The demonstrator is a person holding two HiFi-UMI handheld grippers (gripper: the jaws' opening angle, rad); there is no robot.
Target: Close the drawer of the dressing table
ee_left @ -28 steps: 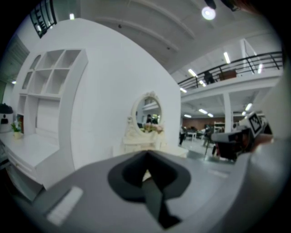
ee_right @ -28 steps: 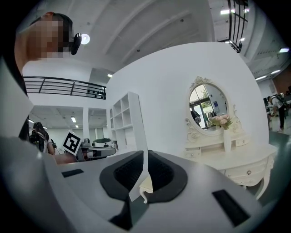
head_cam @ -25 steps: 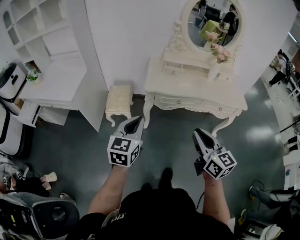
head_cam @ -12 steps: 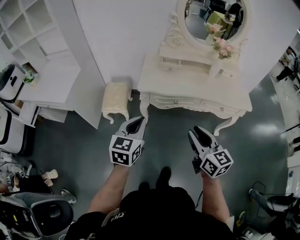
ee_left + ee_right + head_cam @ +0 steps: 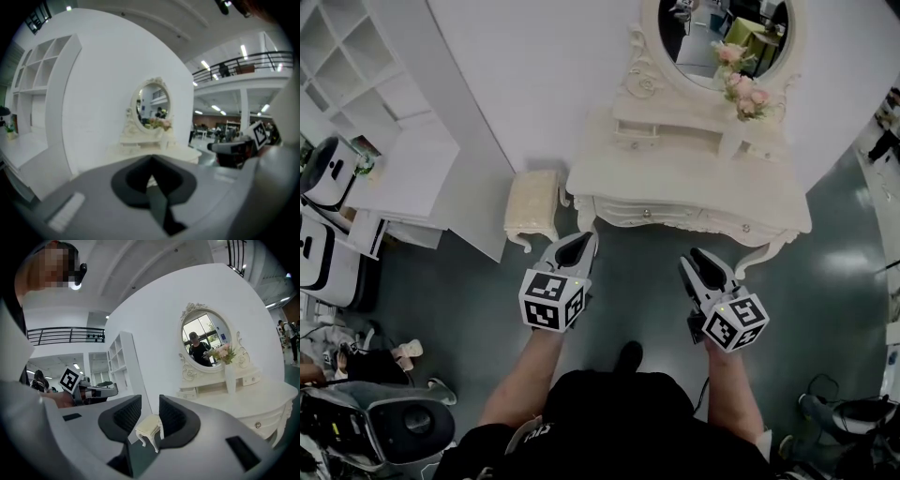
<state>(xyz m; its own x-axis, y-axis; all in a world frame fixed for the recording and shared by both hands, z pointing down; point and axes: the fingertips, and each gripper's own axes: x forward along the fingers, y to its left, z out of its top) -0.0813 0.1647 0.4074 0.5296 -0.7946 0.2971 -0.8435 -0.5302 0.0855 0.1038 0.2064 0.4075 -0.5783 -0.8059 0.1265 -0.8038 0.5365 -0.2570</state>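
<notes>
Two grippers held out level, both well short of the table, which stands at the far side.

Left gripper: jaws pressed together, nothing in them.

Right gripper: jaws have just been opening and now stand wide. Nothing is held; only the distant stool shows through the gap.

Drawer: the front ones sit under the table's top, each with a small knob. From this range I can't tell which one stands out, or how far.

Risks, as I judge them:
- Wrong drawer chosen, since the open one isn't plain yet.
- The stool sits just left of the table's left leg, and the left gripper's line runs near it, so it could get clipped.
- The wide right jaws could snag a knob rather than press flat on the front.
- An off-centre push could skew the drawer so it sticks.
- Too hard a shove could rock the table and tip the tall vase on the right of the top.
</notes>
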